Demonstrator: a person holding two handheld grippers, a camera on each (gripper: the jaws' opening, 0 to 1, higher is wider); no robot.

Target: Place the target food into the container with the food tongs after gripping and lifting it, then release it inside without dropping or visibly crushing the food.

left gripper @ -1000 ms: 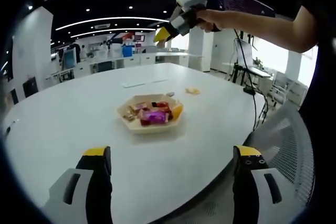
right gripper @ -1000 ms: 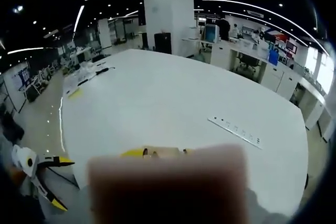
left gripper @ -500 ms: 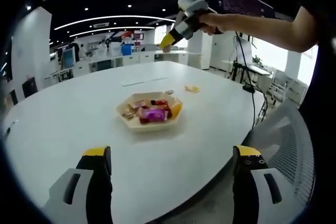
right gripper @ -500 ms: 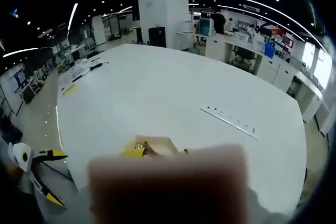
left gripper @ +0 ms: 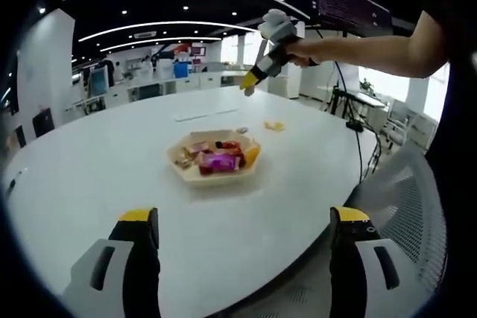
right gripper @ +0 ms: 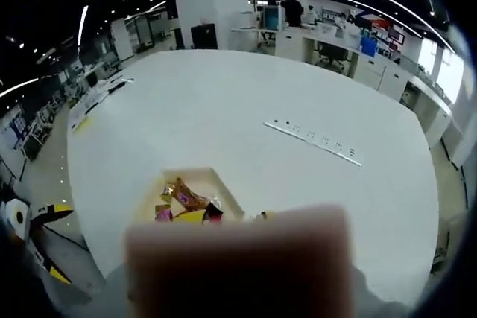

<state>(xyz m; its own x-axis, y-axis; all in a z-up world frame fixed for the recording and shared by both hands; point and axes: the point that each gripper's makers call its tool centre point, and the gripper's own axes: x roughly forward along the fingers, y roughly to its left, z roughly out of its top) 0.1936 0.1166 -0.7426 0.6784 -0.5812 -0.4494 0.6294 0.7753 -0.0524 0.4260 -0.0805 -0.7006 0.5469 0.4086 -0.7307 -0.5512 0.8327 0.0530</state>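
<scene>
Two views look across one wide, white, smooth counter (left gripper: pixel 89 176) with a rounded edge and bare surface all around a tray (left gripper: pixel 215 175). In the left gripper view, the left gripper (left gripper: pixel 242 258) sits low at the near counter edge, its black fingers (left gripper: pixel 138 258) with yellow tips spread wide apart, grasping nothing. The tray, a pale hexagonal dish, lies ahead between and beyond those fingers, well apart from them, holding wrapped snacks (left gripper: pixel 216 160) in pink, red and orange. A small yellow item (left gripper: pixel 273 126) lies alone on the counter past the tray. A white mesh chair (left gripper: pixel 406 206) stands at the right edge. The right gripper (left gripper: pixel 250 82) hangs high above the counter in a hand (left gripper: pixel 298 50); whether its fingers are clenched or released cannot be told. In the right gripper view, a blurred tan block (right gripper: pixel 238 258) covers the lower middle, with the tray (right gripper: pixel 190 184) just above it.
</scene>
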